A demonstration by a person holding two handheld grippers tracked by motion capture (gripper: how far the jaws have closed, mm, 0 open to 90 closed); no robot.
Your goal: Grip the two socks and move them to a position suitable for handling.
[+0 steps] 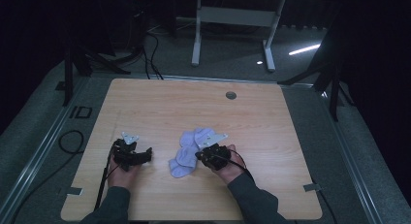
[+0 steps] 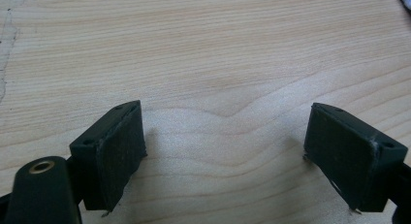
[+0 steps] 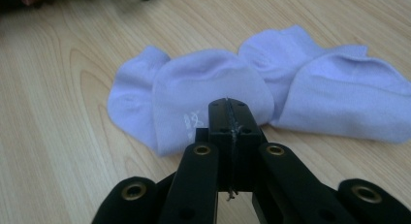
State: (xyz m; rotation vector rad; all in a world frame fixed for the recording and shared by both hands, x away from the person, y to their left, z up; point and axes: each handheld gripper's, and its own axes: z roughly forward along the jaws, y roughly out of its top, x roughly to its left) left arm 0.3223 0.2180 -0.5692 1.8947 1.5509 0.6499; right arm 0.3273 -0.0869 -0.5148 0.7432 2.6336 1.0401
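Wooden table [image 1: 160, 107] bears pale socks [image 3: 242, 83]; right gripper [image 3: 229, 107] jaws pressed together, left gripper [image 2: 225, 146] spread.

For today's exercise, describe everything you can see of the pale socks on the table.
The socks are pale lilac-white, soft knit ankle socks, lying flat and overlapping in a loose heap on the wooden table, near its front middle. One bears small white marks near its edge. The right gripper, jaws shut, sits at the heap's near edge; whether it pinches fabric is unclear. The left gripper is open, apart from them.

Soft, matt knitted cloth socks [image 3: 208, 83] lie on a smooth wood-grain table [image 1: 160, 103]; the tongs [image 3: 229, 105] look like matt black plastic.
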